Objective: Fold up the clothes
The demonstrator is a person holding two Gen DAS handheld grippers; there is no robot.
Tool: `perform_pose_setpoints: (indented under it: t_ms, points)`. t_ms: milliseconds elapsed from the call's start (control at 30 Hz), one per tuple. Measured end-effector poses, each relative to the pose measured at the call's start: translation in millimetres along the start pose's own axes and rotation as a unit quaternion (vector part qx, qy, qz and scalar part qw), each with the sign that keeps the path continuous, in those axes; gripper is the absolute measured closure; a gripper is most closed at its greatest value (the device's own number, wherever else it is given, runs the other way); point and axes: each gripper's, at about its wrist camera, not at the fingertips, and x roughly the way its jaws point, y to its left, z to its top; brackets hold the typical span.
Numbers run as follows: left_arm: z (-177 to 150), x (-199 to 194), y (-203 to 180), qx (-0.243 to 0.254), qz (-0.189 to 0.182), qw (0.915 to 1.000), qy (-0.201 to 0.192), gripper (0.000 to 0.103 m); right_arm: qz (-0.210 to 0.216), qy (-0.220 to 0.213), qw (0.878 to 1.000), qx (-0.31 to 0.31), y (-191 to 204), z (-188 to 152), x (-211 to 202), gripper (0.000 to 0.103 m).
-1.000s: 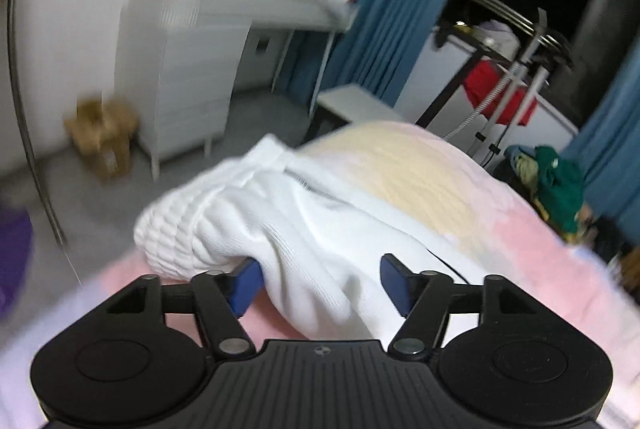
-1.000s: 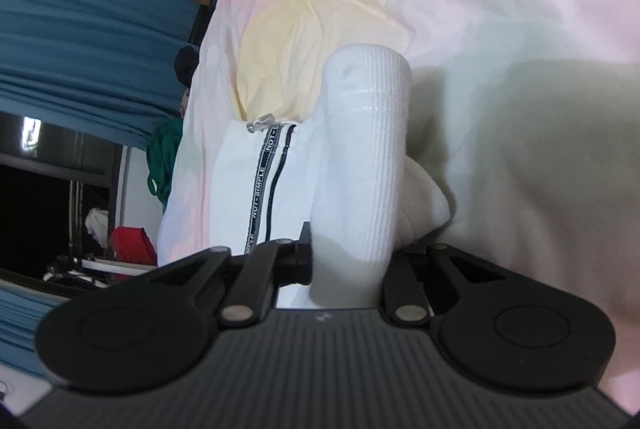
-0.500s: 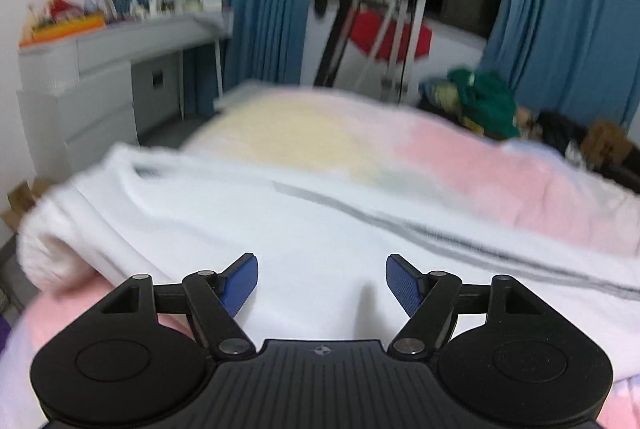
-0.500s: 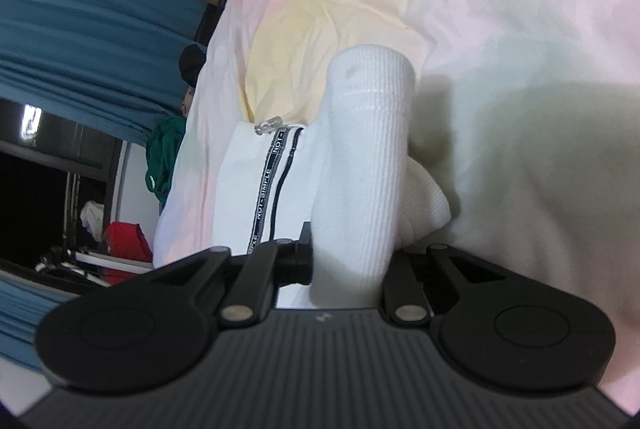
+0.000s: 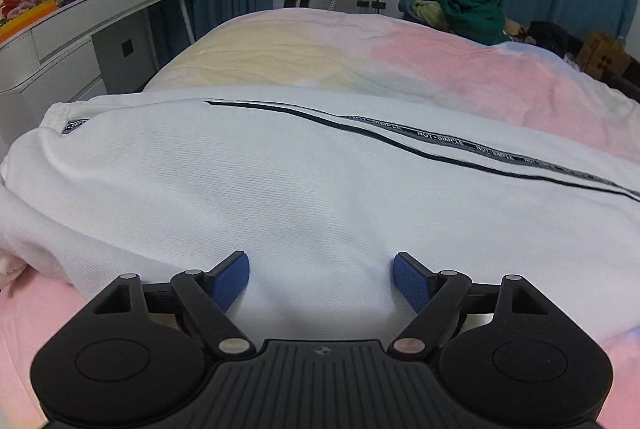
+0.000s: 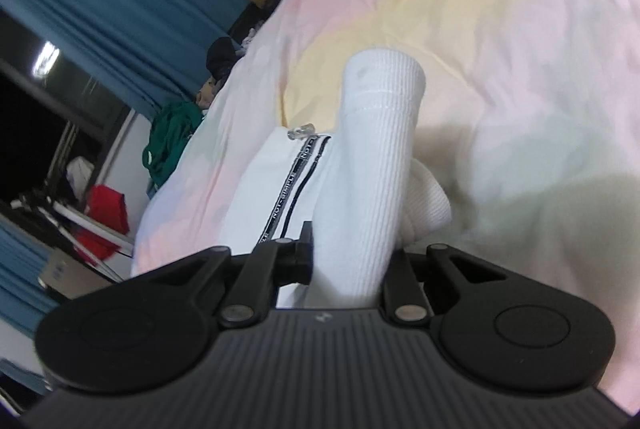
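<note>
Our left gripper [image 5: 321,279] is released over the white pants [image 5: 280,189] at lower centre; our right gripper [image 6: 348,265] grasps their ribbed cuff [image 6: 376,149] mid-frame on the bed [image 6: 520,69].

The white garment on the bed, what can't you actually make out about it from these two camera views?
- Left wrist view: the white ribbed garment with the black side stripe runs off the right edge, so its full length is unseen; the black left gripper covers its near hem.
- Right wrist view: the right gripper hides the pinched part of the ribbed cuff.
- Both views: the stripe's lettering is too small to read with certainty.
</note>
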Motion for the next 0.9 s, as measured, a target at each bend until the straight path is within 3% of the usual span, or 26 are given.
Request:
perform_pose_setpoints:
  t_ms: [67, 200, 367, 467, 567, 667, 767, 900]
  points:
    - [-2.6, 0.0, 0.4, -0.001, -0.002, 1.0000, 0.000, 0.021, -0.006, -0.009, 1.000, -0.024, 5.2, -0.6, -4.6, 0.087]
    - [5.0, -1.9, 12.8, 0.011, -0.004, 0.9999, -0.002, 0.020, -0.022, -0.049, 0.990, -0.132, 42.9, -8.3, -15.8, 0.087]
    - [9.5, -17.4, 26.9, -0.013, -0.023, 0.9996, -0.008, 0.020, -0.025, -0.116, 0.953, -0.278, 106.1, -35.5, -46.3, 0.087]
    - [13.3, -28.4, 33.6, -0.021, -0.018, 0.9992, -0.028, 0.020, -0.001, -0.155, 0.928, -0.340, 150.9, -60.6, -70.3, 0.087]
    - [15.1, -40.3, 39.3, -0.028, -0.011, 0.9982, -0.052, 0.020, 0.042, -0.182, 0.892, -0.412, 195.2, -105.3, -96.6, 0.087]
    - [16.6, -49.0, 41.8, -0.035, -0.015, 0.9967, -0.072, 0.020, 0.090, -0.189, 0.848, -0.486, 227.4, -167.8, -116.8, 0.087]
    - [18.3, -52.8, 41.5, -0.047, -0.022, 0.9950, -0.086, 0.020, 0.131, -0.148, 0.812, -0.548, 244.0, -241.4, -120.0, 0.087]
    - [17.5, -56.3, 45.0, -0.057, -0.014, 0.9942, -0.090, 0.020, 0.142, -0.046, 0.767, -0.624, 234.8, -339.9, -91.2, 0.087]
